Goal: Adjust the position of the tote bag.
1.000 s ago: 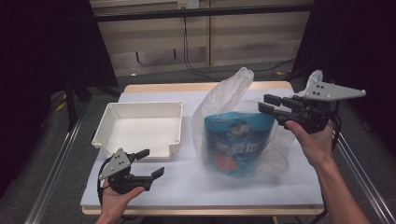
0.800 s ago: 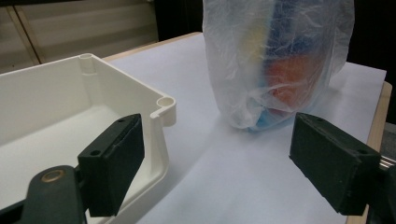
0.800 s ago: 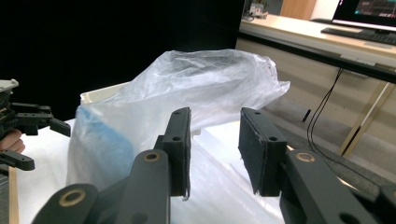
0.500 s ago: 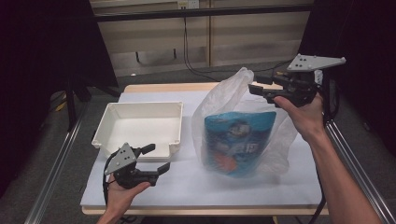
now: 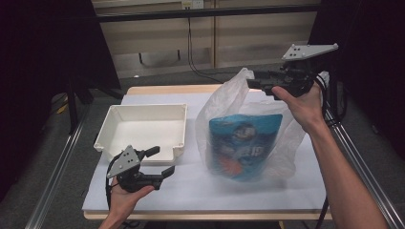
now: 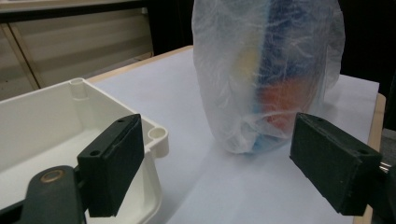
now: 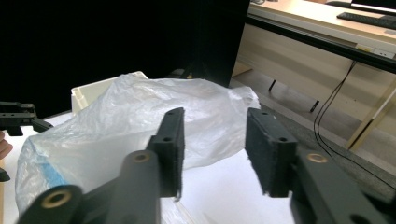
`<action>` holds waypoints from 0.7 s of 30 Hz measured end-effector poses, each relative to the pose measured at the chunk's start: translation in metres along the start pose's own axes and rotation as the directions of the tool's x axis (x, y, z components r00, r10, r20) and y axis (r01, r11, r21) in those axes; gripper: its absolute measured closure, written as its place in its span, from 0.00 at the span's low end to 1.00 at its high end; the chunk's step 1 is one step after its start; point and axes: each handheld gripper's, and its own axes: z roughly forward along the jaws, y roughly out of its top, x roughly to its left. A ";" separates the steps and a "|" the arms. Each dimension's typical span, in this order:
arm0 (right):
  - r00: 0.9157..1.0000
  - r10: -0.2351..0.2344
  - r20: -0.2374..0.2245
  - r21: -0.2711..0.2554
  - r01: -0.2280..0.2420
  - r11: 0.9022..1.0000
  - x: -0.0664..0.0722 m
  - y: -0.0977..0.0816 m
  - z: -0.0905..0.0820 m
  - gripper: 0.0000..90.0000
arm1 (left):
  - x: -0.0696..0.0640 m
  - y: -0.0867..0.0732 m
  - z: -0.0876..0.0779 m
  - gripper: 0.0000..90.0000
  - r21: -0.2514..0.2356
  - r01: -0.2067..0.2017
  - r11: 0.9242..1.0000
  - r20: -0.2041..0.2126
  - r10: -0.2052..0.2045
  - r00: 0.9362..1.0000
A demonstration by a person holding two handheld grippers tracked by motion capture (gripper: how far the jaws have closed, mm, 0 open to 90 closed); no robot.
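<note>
One white-covered table | beige wall panels behind | left hand-held gripper spread | right hand-held gripper spread, closing

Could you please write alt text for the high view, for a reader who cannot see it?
A translucent plastic bag holding a blue packet stands on a white-covered table, the right gripper raised at its top. An empty white tray sits to its left, the open left gripper in front of it.
</note>
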 end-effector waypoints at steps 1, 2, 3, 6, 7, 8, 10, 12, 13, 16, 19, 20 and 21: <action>1.000 0.000 0.000 0.000 0.000 1.000 0.000 0.000 0.000 0.68 | 0.000 0.000 0.000 0.19 0.000 0.000 1.000 0.000 0.000 1.000; 1.000 0.002 -0.006 -0.001 -0.002 1.000 0.000 0.000 0.001 0.72 | 0.000 0.003 0.000 0.19 -0.010 0.004 1.000 0.006 -0.004 1.000; 1.000 0.005 -0.018 0.003 -0.005 1.000 -0.001 0.000 0.002 0.78 | 0.000 0.004 0.001 0.19 -0.015 0.006 1.000 0.017 -0.005 1.000; 0.999 0.010 -0.039 0.001 -0.010 1.000 -0.001 0.000 0.003 0.87 | 0.000 0.010 0.003 0.19 -0.018 -0.005 1.000 0.008 0.005 1.000; 0.999 0.014 -0.045 -0.007 -0.014 1.000 -0.001 0.000 0.003 0.91 | -0.001 0.013 0.004 0.19 -0.019 -0.004 1.000 -0.001 0.004 1.000; 0.998 0.020 -0.059 -0.020 -0.021 1.000 0.000 0.000 0.000 0.98 | 0.000 0.015 0.005 0.19 -0.028 -0.005 1.000 0.016 0.006 1.000; 0.998 0.016 -0.065 -0.023 -0.018 1.000 0.001 0.000 0.000 1.00 | 0.000 0.021 0.007 0.19 -0.032 -0.010 0.999 0.012 0.011 1.000; 0.998 0.013 -0.059 -0.023 -0.014 1.000 0.002 0.000 0.000 1.00 | 0.001 0.023 0.009 0.19 -0.039 -0.011 0.999 0.022 0.012 1.000; 0.998 0.012 -0.057 -0.025 -0.014 1.000 0.002 0.000 -0.001 1.00 | 0.001 0.026 0.010 0.19 -0.046 -0.016 0.999 0.022 0.017 1.000; 0.999 0.012 -0.039 -0.032 -0.013 0.999 0.003 0.000 -0.002 1.00 | 0.000 0.031 0.014 0.19 -0.055 -0.012 0.998 0.027 0.014 1.000; 1.000 0.021 0.002 -0.044 -0.021 0.999 -0.003 -0.001 -0.007 0.87 | -0.002 0.034 0.017 0.19 -0.043 -0.031 0.999 0.028 0.032 0.999; 1.000 0.022 0.017 -0.047 -0.021 0.999 -0.005 -0.001 -0.008 0.83 | -0.003 0.034 0.017 0.19 -0.045 -0.027 0.999 0.030 0.029 0.999; 0.999 0.028 0.016 -0.052 -0.027 0.998 -0.008 -0.002 -0.010 0.80 | -0.003 0.034 0.018 0.19 -0.049 -0.031 0.998 0.032 0.033 0.999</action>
